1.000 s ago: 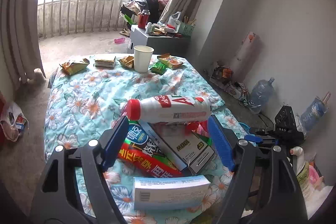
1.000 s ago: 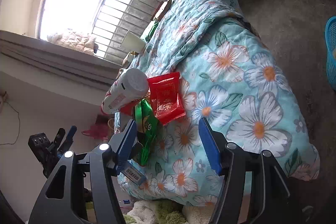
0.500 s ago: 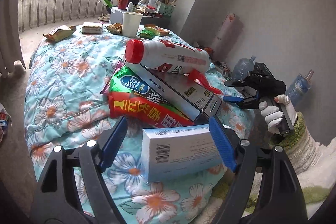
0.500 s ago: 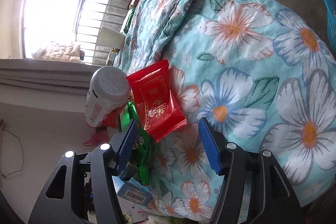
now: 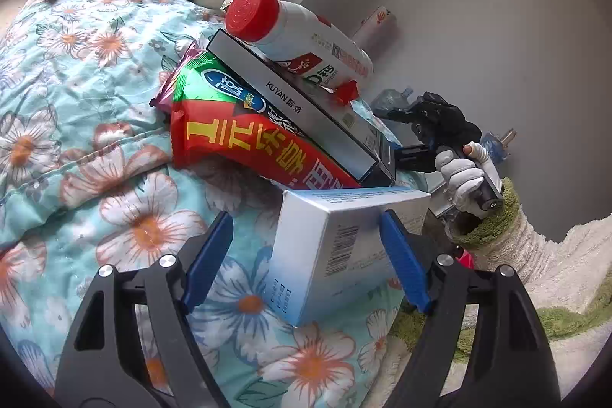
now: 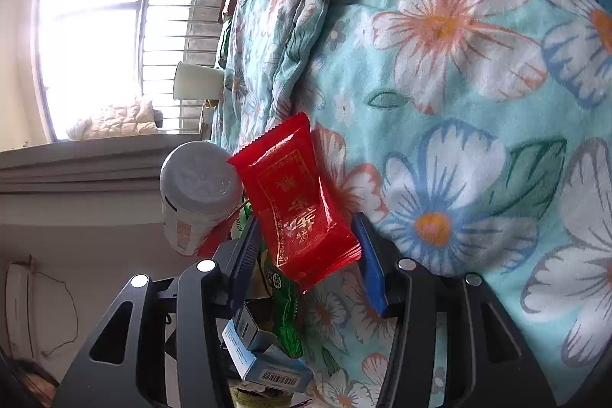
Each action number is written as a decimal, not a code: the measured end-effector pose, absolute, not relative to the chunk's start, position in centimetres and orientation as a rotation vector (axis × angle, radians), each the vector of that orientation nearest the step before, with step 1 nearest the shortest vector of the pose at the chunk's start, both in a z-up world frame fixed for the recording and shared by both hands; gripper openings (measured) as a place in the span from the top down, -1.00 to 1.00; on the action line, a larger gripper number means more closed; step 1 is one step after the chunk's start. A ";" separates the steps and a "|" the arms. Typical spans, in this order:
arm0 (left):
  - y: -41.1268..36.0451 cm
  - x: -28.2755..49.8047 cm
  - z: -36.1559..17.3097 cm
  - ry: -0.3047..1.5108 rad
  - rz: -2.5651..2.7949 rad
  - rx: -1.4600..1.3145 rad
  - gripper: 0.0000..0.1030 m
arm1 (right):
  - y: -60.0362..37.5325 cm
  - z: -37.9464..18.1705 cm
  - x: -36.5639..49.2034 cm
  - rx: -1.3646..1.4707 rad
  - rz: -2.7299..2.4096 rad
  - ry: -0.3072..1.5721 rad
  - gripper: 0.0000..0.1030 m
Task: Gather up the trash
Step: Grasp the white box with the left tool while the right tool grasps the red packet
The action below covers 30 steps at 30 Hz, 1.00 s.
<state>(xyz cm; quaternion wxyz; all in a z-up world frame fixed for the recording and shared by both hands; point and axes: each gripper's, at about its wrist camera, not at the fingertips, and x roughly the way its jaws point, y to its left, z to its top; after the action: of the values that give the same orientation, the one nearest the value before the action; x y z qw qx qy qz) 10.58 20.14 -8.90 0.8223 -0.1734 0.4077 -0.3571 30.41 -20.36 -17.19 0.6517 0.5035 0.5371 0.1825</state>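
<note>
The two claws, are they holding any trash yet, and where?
Neither holds anything yet. The left claw is open around the white-blue box; the right claw is open around the red packet's lower end.

floral bedspread (image 5: pixel 76 125) under snack bag (image 5: pixel 244 140), box (image 5: pixel 344 251)

floral quilt (image 5: pixel 76 94) over bed, grey wall (image 5: pixel 478 6) beside, barred window (image 6: pixel 168 6) (bright daylight).
</note>
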 end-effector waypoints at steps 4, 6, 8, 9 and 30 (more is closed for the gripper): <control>19.6 10.3 -9.4 0.883 -0.788 -0.355 -0.26 | -20.3 -17.4 30.3 1.172 0.421 1.220 0.17; 19.2 10.1 -9.4 0.887 -0.790 -0.346 -0.21 | -20.0 -17.6 30.2 1.173 0.419 1.223 0.22; 19.1 10.1 -9.5 0.894 -0.788 -0.342 -0.06 | -20.1 -17.6 30.0 1.178 0.411 1.219 0.29; 19.1 10.2 -9.5 0.895 -0.792 -0.351 -0.05 | -20.1 -17.7 29.9 1.185 0.408 1.217 0.35; 20.0 6.7 -5.6 0.778 -0.796 -0.425 0.39 | -24.0 -15.8 25.0 1.337 0.420 1.022 0.87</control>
<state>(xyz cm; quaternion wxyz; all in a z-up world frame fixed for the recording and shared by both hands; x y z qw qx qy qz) 6.75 19.98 -5.59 0.8278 -0.2001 0.3663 -0.3749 25.05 -23.99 -15.79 0.6470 0.5877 0.4493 0.1845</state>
